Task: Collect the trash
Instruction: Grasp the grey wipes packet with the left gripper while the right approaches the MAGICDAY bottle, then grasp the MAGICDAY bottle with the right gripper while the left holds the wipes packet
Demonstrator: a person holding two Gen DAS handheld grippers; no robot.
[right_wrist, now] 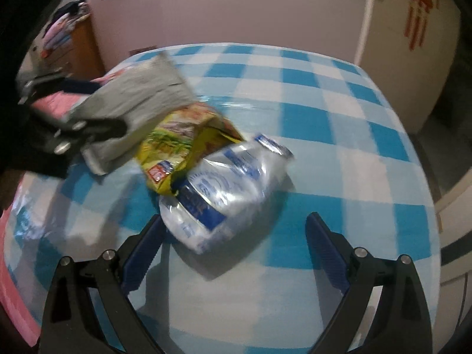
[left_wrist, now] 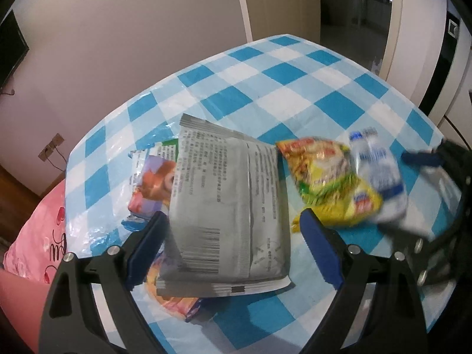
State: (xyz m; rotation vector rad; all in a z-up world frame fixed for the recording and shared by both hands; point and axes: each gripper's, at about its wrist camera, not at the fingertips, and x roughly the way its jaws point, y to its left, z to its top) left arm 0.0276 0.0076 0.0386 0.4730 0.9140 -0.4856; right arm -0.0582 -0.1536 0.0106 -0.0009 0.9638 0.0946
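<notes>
Your left hand-held gripper [left_wrist: 233, 233] has its 2 blue fingers spread wide to either side of a grey packet [left_wrist: 227, 203]. The left pad [left_wrist: 147, 247] sits right against the packet's edge, while the right one stands apart from it, so nothing is pinched. In your right wrist view the same grey packet [right_wrist: 132, 94] looks tilted, with its far end raised, though blur makes the tilt hard to judge.

Under the grey packet lies a colourful snack wrapper [left_wrist: 150, 183], poking out on the left side, and more orange wrapper shows beneath its near end. All of it rests on the worktop, which is covered by a blue-and-white checked cloth [left_wrist: 283, 82].

Your right hand-held gripper [right_wrist: 233, 244] is also spread open and holds nothing. Just ahead of its fingers, closer to the left finger, lies a crumpled clear plastic bag with blue print [right_wrist: 227, 188]. A yellow snack bag [right_wrist: 183, 144] touches its far left side and reaches under the grey packet's edge. From the left wrist view, that yellow snack bag [left_wrist: 327, 177] and the clear bag [left_wrist: 380, 171] lie side by side to the right of the grey packet.

A pink bag [left_wrist: 38, 236] sits off the worktop's left edge.
</notes>
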